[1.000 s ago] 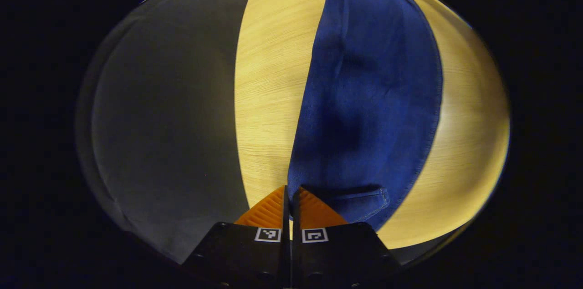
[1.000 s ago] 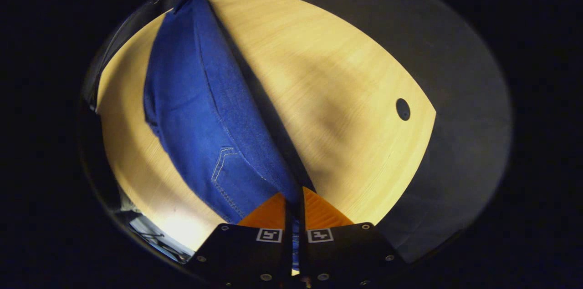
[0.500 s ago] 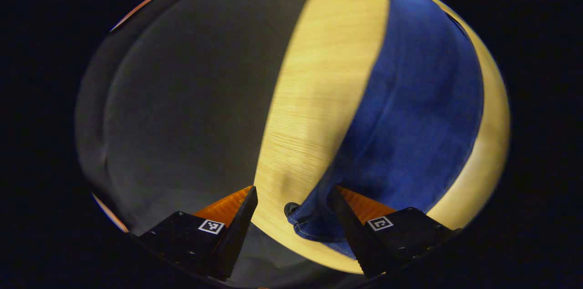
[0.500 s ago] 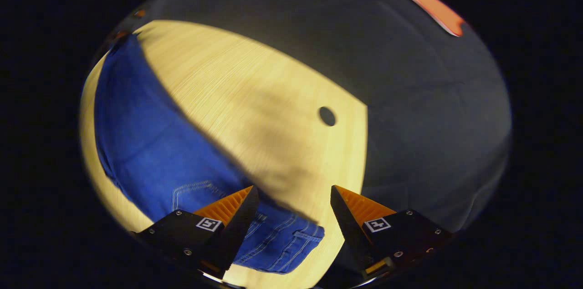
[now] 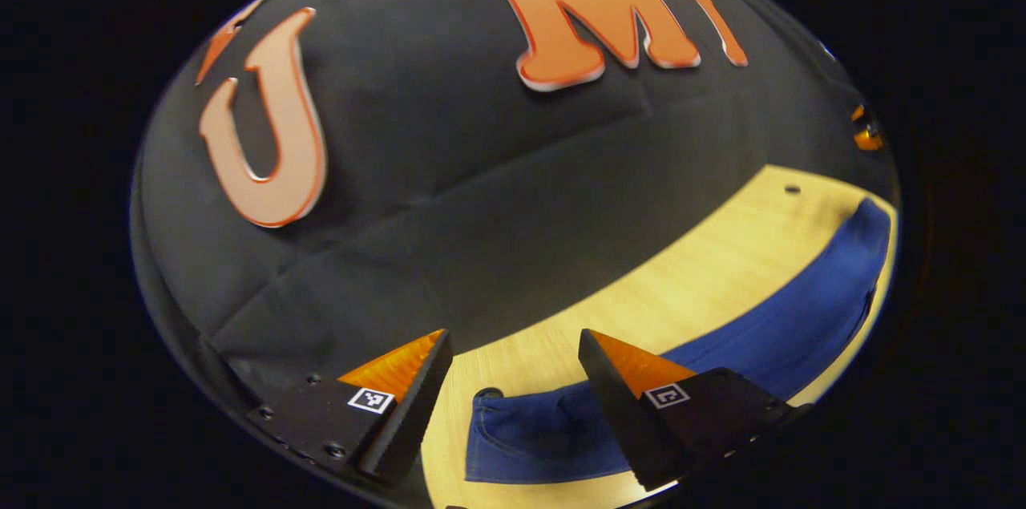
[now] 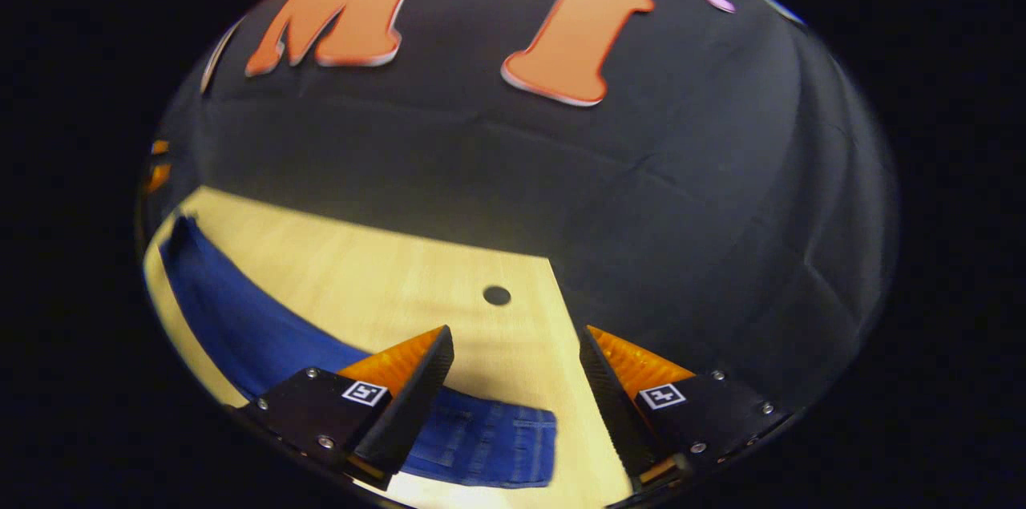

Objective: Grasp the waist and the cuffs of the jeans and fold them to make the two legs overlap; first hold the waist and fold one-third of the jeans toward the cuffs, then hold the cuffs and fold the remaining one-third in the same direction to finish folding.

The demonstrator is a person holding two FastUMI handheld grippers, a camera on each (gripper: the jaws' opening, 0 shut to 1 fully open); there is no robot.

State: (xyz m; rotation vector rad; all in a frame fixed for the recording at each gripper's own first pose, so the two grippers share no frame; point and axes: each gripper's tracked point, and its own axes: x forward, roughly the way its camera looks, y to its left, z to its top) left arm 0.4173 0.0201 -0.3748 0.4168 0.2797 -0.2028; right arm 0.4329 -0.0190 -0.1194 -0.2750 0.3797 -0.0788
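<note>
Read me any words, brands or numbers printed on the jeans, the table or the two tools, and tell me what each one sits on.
Jeans: no readable text; only seams and stitching show.
Table: none, just wood grain and a dark hole.
Left tool: square coded markers, a black-and-white pattern, not words.
Right tool: the same kind of square marker, no words or numbers.

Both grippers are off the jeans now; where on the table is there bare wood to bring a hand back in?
Bare wood runs as a band between the jeans and the table's far edge by the black wall, around the small hole. In the left gripper view the same band lies behind the jeans. The near side is crowded: only a thin strip.
</note>
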